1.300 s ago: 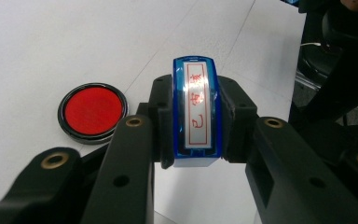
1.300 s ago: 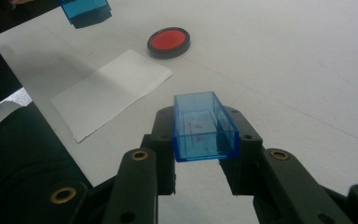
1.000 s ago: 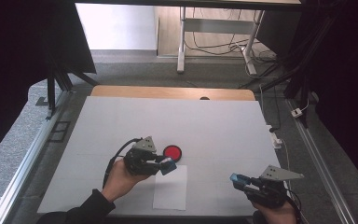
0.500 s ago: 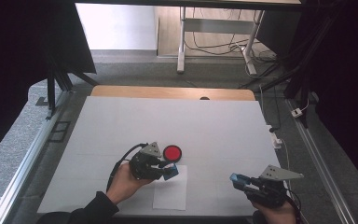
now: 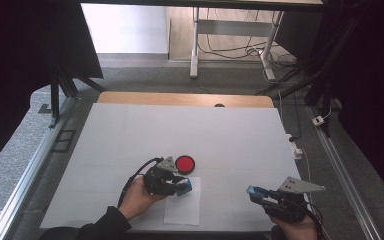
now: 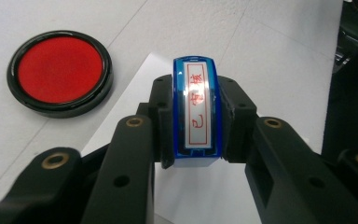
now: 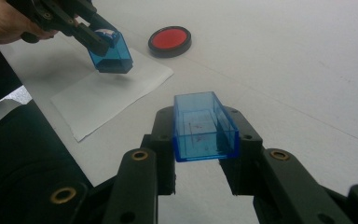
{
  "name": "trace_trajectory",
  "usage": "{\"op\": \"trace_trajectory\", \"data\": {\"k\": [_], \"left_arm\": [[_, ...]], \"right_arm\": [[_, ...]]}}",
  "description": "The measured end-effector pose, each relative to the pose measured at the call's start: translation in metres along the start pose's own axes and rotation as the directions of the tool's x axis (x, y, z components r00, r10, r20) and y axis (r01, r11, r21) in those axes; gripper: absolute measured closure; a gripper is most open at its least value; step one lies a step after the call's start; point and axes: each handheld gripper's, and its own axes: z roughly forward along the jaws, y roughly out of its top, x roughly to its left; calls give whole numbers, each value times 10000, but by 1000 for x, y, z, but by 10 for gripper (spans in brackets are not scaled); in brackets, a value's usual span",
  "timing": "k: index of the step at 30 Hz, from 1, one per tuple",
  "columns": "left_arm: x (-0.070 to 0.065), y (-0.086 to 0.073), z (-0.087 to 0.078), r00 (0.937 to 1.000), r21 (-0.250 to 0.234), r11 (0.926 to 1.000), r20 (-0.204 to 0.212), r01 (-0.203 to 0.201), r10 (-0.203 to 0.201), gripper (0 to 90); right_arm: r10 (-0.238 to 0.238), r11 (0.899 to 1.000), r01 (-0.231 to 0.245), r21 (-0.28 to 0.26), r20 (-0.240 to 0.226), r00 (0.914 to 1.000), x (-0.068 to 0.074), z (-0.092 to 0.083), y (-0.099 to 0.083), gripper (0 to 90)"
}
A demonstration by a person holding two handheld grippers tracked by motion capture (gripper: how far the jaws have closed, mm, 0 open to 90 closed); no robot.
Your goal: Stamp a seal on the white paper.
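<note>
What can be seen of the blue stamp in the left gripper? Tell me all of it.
The blue stamp is a small block of clear blue plastic, as it looks, with a white label on top bearing red characters inside a red frame. The left gripper is shut on it, one black jaw pressing each long side. In the right gripper view it hangs tilted, its base just above the white paper sheet; whether it touches the paper I cannot tell. The red ink pad lies nearby, apart from it.

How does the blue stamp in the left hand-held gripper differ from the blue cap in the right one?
The stamp bears a white label with red characters; the cap is an empty, open shell. The stamp hangs just above the white paper; the cap is off to the side of it. Both are clear blue plastic, each clamped between jaws.
</note>
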Motion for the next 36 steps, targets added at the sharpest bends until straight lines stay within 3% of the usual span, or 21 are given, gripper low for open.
{"op": "trace_trajectory", "data": {"k": [12, 21, 31, 36], "left_arm": [[-2, -2, 12, 9987, 453, 9986, -401, -286, 304, 696], [-1, -3, 13, 9994, 449, 9990, -343, -17, 32, 700], [7, -3, 14, 9986, 463, 9976, 58, 521, -524, 703], [2, -1, 14, 9997, 655, 9977, -197, 165, -152, 704]], "right_arm": [[5, 10000, -5, 4, -3, 10000, 0, 0, 0, 686], [15, 10000, -15, 17, 8, 10000, 0, 0, 0, 685], [-34, 10000, 33, 89, 59, 10000, 0, 1, 1, 686], [3, 10000, -4, 70, 29, 10000, 0, 1, 1, 686]]}}
